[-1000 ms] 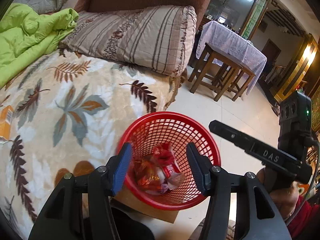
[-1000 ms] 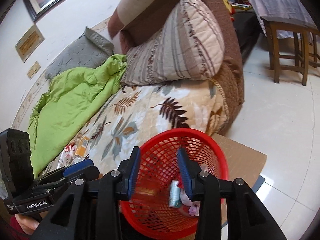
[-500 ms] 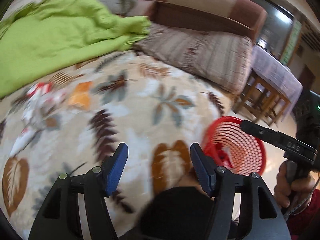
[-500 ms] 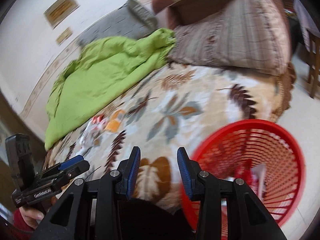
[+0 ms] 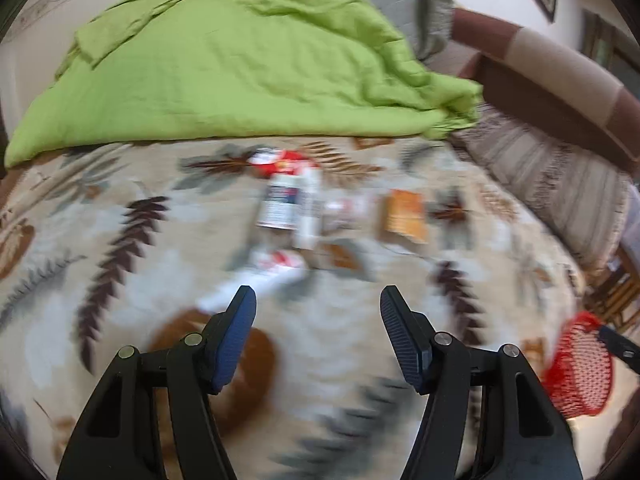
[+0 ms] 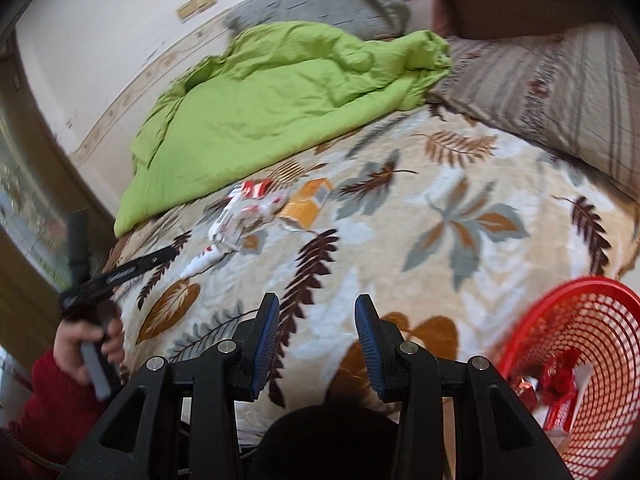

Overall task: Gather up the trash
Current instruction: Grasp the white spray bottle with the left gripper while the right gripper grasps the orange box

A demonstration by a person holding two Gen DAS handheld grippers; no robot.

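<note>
Wrappers (image 5: 296, 208) blurred beyond reading

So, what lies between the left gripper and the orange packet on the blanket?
In the left wrist view, only bare leaf-patterned blanket separates the left gripper from the orange packet.

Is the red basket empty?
No, the red basket already holds red and white wrappers at its bottom in the right wrist view.

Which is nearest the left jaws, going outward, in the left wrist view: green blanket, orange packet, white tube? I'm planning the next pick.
1. White tube, just ahead, by the left finger.
2. Orange packet, farther, right of centre.
3. Green blanket, farthest, across the back.
</note>
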